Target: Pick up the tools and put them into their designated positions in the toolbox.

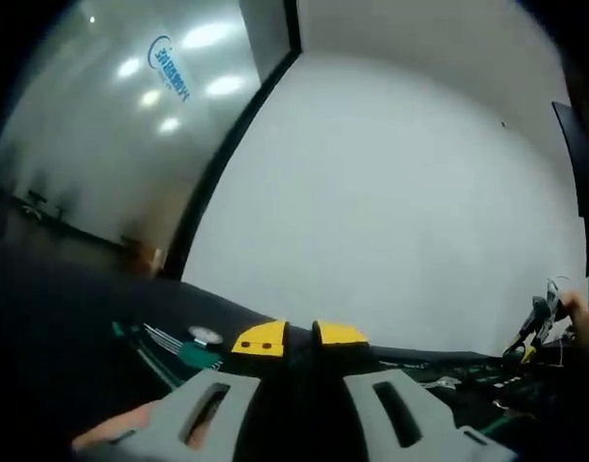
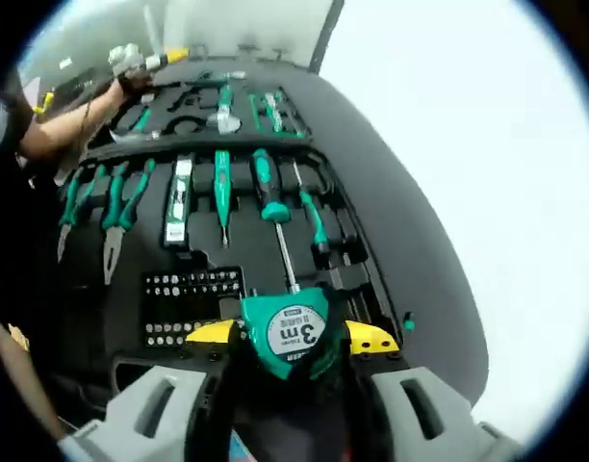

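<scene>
My right gripper is shut on a green tape measure marked 3m, held just above the near edge of the open black toolbox. Green-handled pliers, a utility knife and screwdrivers lie in its foam slots, beside a bit set. A hammer rests in the far tray. My left gripper, held by a person's hand, hovers at the toolbox's far left corner. In the left gripper view, my left gripper has its yellow tips close together with nothing between them.
The left gripper view faces a white wall and a glass panel. A green tool with a round pale face lies just beyond the left jaw. A hand with a small dark-and-yellow device is at the far right. A white table flanks the toolbox.
</scene>
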Motion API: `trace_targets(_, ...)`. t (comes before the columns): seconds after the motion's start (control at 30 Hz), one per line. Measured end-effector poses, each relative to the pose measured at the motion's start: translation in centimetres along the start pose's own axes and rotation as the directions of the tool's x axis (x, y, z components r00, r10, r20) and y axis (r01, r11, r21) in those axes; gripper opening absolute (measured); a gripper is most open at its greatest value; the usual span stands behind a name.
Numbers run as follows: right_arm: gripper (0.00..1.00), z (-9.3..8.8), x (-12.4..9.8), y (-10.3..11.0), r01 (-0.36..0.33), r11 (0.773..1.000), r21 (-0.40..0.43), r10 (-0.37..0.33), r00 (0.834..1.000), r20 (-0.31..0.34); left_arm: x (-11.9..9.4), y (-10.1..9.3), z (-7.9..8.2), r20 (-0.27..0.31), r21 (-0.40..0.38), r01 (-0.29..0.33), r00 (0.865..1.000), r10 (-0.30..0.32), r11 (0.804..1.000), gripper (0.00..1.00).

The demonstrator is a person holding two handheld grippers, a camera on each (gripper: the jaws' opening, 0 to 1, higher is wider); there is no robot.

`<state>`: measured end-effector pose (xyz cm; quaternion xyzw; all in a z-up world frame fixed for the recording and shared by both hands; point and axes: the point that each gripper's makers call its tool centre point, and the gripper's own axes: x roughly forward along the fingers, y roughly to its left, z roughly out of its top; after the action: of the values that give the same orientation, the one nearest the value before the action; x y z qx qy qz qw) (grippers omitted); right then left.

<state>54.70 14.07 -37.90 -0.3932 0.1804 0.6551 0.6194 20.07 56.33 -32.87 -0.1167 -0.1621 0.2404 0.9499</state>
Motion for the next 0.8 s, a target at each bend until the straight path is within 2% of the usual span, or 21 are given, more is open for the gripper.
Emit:
trace_targets(0.03,0.39,0.4,-0.2,0.0,-0.003,1.0,-0.007,0.003,0.999,0.035,0.0,-0.1,-0.1,-0.006,0.004,-0.001,1.0,0.001,1.0,0.07)
trace_targets(0.07,0.38,0.6,-0.3,0.0,-0.008,1.0,0.026,0.007,0.998,0.069,0.1,-0.1,-0.2,-0.011,0.007,-0.001,1.0,0.002,1.0,0.07)
trace_targets(0.13,0.33,0.3,-0.4,0.7,-0.042,0.997,0.058,0.037,0.996,0.085,0.1,-0.2,-0.4,-0.019,0.012,-0.002,1.0,0.002,1.0,0.07)
trace_targets(0.17,0.33,0.2,-0.2,0.3,-0.036,0.998,0.05,0.03,0.993,0.114,0.1,-0.2,-0.4,-0.022,0.015,0.0,1.0,0.001,1.0,0.07)
trace_targets(0.2,0.34,0.2,0.0,0.0,-0.044,0.996,0.076,0.033,0.989,0.142,0.1,-0.3,-0.5,-0.024,0.017,0.0,1.0,0.0,1.0,0.07)
trace_targets(0.23,0.34,0.0,0.1,-0.2,-0.053,0.991,0.123,0.034,0.988,0.148,0.1,-0.3,-0.5,-0.027,0.019,0.0,1.0,0.0,1.0,0.07)
trace_targets(0.33,0.35,-0.3,0.2,-1.3,-0.062,0.99,0.13,0.042,0.988,0.152,0.1,-0.3,-0.6,-0.03,0.025,-0.002,1.0,0.003,1.0,0.07)
trace_targets(0.4,0.4,-0.8,0.6,-0.7,-0.061,0.989,0.131,0.045,0.992,0.115,0.1,-0.3,-0.7,-0.032,0.027,-0.005,0.999,0.006,1.0,0.07)
trace_targets(0.5,0.43,-1.0,1.1,-0.7,-0.083,0.98,0.18,0.06,0.99,0.131,0.1,-0.2,-0.7,-0.034,0.028,-0.006,0.999,0.007,1.0,0.07)
trace_targets(0.53,0.41,-0.7,1.1,-0.6,-0.108,0.978,0.179,0.081,0.985,0.154,0.1,-0.2,-0.7,-0.035,0.03,-0.006,0.999,0.007,1.0,0.07)
trace_targets(0.57,0.37,-0.2,1.1,-0.1,-0.165,0.975,0.149,0.134,0.972,0.195,0.1,-0.2,-0.7,-0.035,0.031,-0.006,0.999,0.007,1.0,0.07)
trace_targets(0.6,0.37,0.5,1.0,-0.3,-0.18,0.971,0.158,0.136,0.958,0.253,0.2,-0.2,-0.7,-0.035,0.033,-0.006,0.999,0.008,0.999,0.07)
trace_targets(0.63,0.36,0.6,1.1,-0.5,-0.196,0.964,0.181,0.138,0.948,0.287,0.2,-0.1,-0.8,-0.037,0.035,-0.008,0.999,0.01,0.999,0.07)
trace_targets(0.67,0.36,0.6,1.0,-1.1,-0.21,0.948,0.239,0.132,0.943,0.307,0.3,0.0,-1.0,-0.046,0.037,-0.011,0.999,0.012,0.999,0.07)
trace_targets(0.7,0.36,0.3,0.9,-1.9,-0.183,0.946,0.268,0.103,0.953,0.286,0.4,0.0,-1.0,-0.05,0.039,-0.011,0.999,0.013,0.999,0.07)
trace_targets(0.73,0.36,0.2,0.5,-3.5,-0.122,0.957,0.262,0.048,0.961,0.271,0.4,0.1,-1.2,-0.056,0.041,-0.013,0.998,0.015,0.999,0.06)
trace_targets(0.8,0.36,0.4,-0.2,-4.2,-0.095,0.968,0.233,0.027,0.959,0.281,0.5,0.1,-1.4,-0.066,0.045,-0.013,0.998,0.016,0.999,0.06)
